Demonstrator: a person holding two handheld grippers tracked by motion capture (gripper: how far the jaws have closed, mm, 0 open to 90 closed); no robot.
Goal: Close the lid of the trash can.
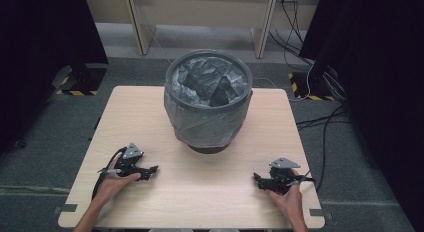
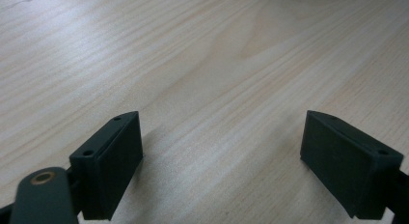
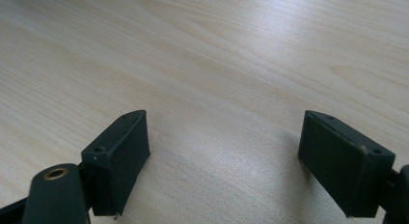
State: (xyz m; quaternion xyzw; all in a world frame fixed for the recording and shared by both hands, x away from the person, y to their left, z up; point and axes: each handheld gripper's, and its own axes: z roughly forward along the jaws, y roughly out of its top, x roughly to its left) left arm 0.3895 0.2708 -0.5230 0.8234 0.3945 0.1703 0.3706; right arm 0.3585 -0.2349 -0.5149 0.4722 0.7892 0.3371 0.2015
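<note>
High view: the lined bin [image 1: 208, 99] stands untouched on the desk [image 1: 150, 112]; left hand-held gripper [image 1: 152, 169] and right hand-held gripper [image 1: 256, 177] rest wide open, empty, so the work seems unstarted.

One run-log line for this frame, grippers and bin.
left gripper: open, empty, on wooden table | right gripper: open, empty, on table | grey bin with translucent liner bag: upright, untouched

1. Left gripper [image 1: 150, 170]: held by left hand [image 1: 114, 181] low on the bench [image 1: 210, 202], near front-left edge, jaws wide apart, nothing btwn them, pointing inward.
2. Right gripper [image 1: 257, 178]: held by right hand [image 1: 286, 198] low on bench near front-right edge, jaws wide apart, nothing btwn, pointing inward.
3. Both forearms enter from bench front edge.
</note>
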